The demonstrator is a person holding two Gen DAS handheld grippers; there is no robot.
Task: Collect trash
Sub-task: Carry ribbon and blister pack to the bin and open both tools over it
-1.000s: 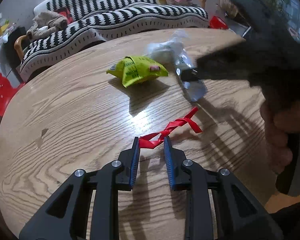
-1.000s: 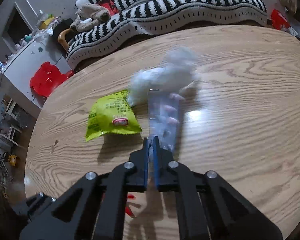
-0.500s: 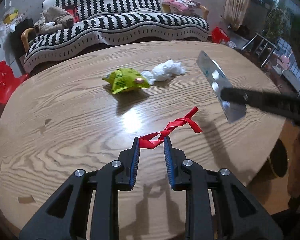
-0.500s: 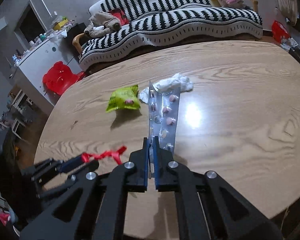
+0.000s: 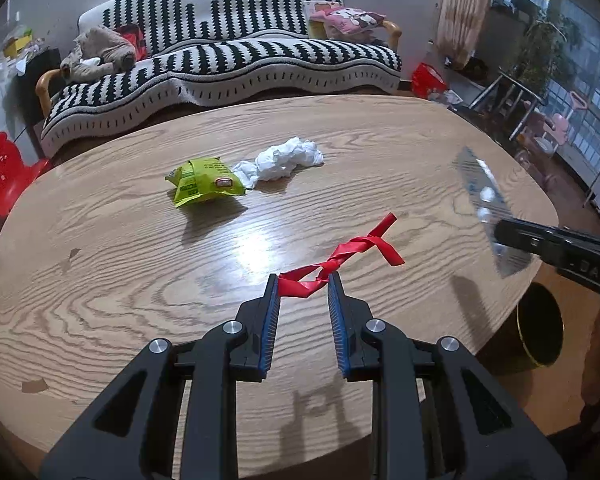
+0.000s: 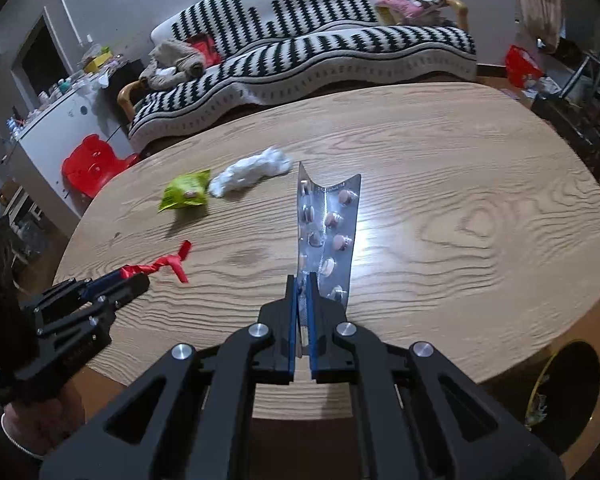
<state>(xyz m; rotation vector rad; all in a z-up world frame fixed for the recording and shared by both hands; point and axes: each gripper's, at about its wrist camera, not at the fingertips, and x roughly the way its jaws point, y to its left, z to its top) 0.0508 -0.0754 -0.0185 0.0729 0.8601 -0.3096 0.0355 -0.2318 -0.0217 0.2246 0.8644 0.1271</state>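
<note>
The left claw [image 5: 303, 282] is clamped on one end of a twisted red ribbon [image 5: 340, 258], whose free tail runs ahead of the tips and to their right, lifted off the oval wooden counter [image 5: 100, 240]. The right claw [image 6: 301, 284] is closed tight on the lower edge of a silver blister pack [image 6: 328, 228] of pinkish pills, which stands up straight ahead of its tips, clear of the counter. Well ahead of the left claw and slightly to its left, a yellow-green snack packet [image 5: 202, 186] lies flat on the wood, with a crumpled white tissue [image 5: 284, 158] touching its right end. From the right claw the same two pieces lie ahead and to the left, with the left claw and its ribbon nearer on that side. Below the counter's edge, to the right of both claws, a dark round bin [image 6: 564, 392] with a yellow rim stands on the floor. Beyond the counter is a black-and-white striped sofa [image 5: 220, 60].
</note>
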